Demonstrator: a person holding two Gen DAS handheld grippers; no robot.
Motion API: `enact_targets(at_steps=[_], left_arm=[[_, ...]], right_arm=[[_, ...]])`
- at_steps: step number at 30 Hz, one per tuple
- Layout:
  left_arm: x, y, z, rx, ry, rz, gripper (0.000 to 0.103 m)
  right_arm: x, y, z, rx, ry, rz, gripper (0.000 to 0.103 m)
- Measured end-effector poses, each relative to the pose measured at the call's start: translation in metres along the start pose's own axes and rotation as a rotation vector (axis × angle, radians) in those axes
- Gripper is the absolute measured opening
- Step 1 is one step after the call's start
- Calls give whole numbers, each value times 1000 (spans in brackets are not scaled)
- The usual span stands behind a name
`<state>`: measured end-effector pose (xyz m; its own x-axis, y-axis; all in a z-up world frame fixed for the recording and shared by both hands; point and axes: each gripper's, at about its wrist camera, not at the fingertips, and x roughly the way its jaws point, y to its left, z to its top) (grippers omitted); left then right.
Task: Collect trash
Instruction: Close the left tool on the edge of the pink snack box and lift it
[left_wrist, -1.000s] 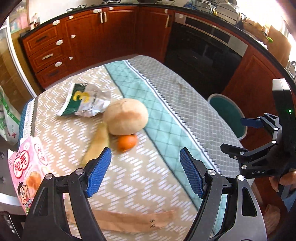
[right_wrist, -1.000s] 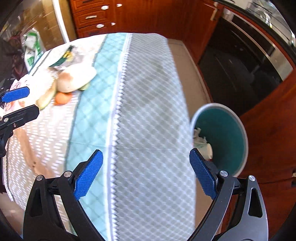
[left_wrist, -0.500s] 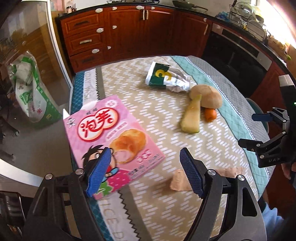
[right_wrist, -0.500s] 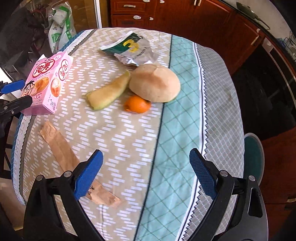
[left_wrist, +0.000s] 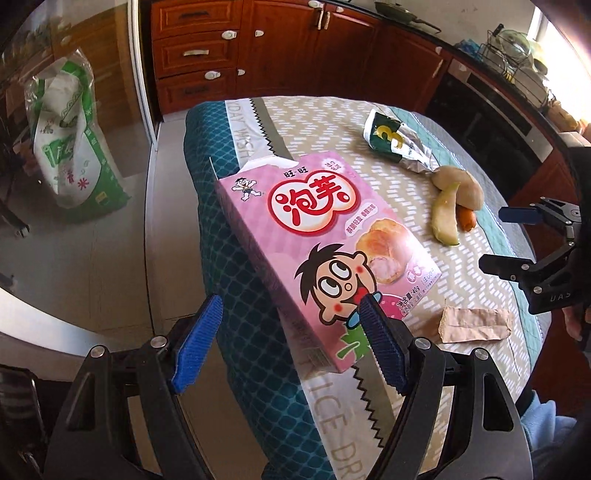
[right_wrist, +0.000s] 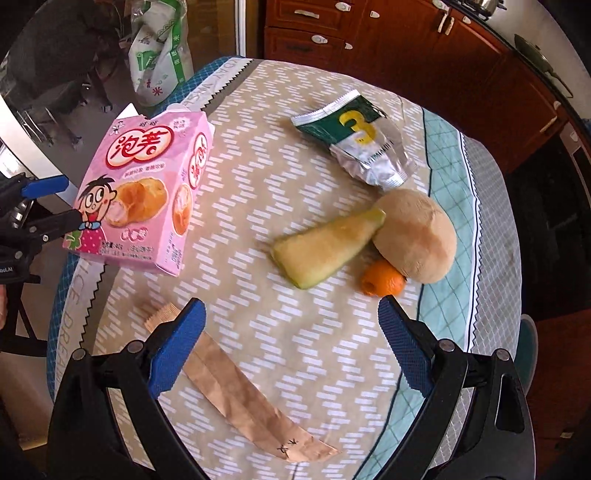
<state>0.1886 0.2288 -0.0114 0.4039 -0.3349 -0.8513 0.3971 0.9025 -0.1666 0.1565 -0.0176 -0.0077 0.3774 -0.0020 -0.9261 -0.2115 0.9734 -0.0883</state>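
Approach step: left gripper (left_wrist: 290, 341) wide open, empty, straddling near corner of pink snack box (left_wrist: 325, 254) at table's left edge. Right gripper (right_wrist: 291, 345) open, empty, mid-table. Next, prob. close on box.

Black angular frames on both tools, and bright blue ribbed pads lining the fingers of the left gripper (left_wrist: 288, 343) and the right gripper (right_wrist: 291, 343). Round silver screws sit at each finger joint. White lettering shows on the right gripper's dark body, and a pale blue sleeve (left_wrist: 546, 439) peeks in beside it, with a little bare skin above.
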Motion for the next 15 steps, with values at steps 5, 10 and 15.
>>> enact_targets(at_steps=[5,10,15], left_arm=[[4,7,-1,-6,8,-20,77],[6,7,0,5,16,-36,78],[11,4,5,4,20,-49,78]], right_arm=[[6,23,25,-34,-16,29,90],[19,40,34,-82,-3,46,90],[27,36,32,-85,8,82,90]])
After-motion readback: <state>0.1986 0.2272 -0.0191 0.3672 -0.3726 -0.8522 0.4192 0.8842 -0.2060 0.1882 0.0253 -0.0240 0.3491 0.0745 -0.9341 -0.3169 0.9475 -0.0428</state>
